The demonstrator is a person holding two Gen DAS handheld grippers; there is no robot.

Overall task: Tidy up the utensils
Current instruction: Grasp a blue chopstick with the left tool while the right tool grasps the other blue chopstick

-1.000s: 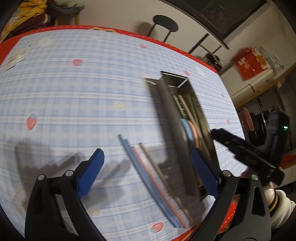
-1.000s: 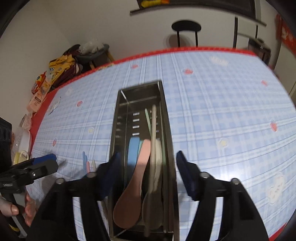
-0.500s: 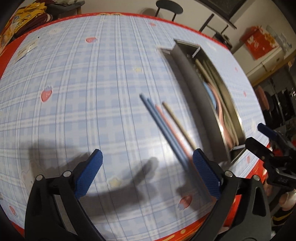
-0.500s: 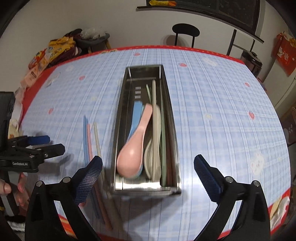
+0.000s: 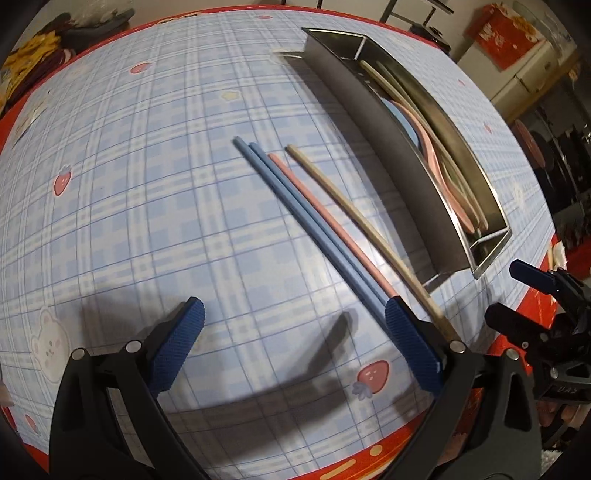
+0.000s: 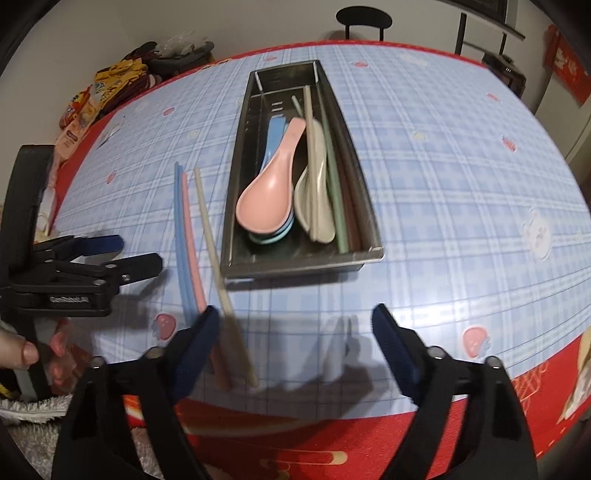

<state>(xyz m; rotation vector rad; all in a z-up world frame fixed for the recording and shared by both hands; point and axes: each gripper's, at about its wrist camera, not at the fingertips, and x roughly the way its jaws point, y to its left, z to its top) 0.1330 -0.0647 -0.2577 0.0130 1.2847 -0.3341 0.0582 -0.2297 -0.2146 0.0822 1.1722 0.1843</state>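
Note:
A steel tray (image 6: pixel 364 184) (image 5: pixel 391 155) on the checked tablecloth holds a pink spoon (image 6: pixel 271 192), a blue spoon under it, a beige spoon (image 6: pixel 314 199) and green, beige and brown chopsticks. Left of the tray lie two blue chopsticks (image 5: pixel 314 225) (image 6: pixel 180 229), a pink one (image 5: pixel 332 221) and a beige one (image 5: pixel 365 229) (image 6: pixel 210 236). My left gripper (image 5: pixel 293 332) (image 6: pixel 122 254) hovers open over their near ends, nothing between its fingers. My right gripper (image 6: pixel 293 332) (image 5: pixel 517 291) hangs over the table's near edge below the tray, its jaws closing with nothing between them.
The red table border (image 6: pixel 332 443) runs along the near edge. A black stool (image 6: pixel 364 18) stands beyond the far side. Snack packets (image 6: pixel 110 85) are piled past the far left edge. A hand (image 6: pixel 22 347) holds the left tool.
Both grippers drew back toward the near edge, so the tray and loose chopsticks now sit farther ahead. The pink spoon the right gripper hovered over now lies free in the tray.

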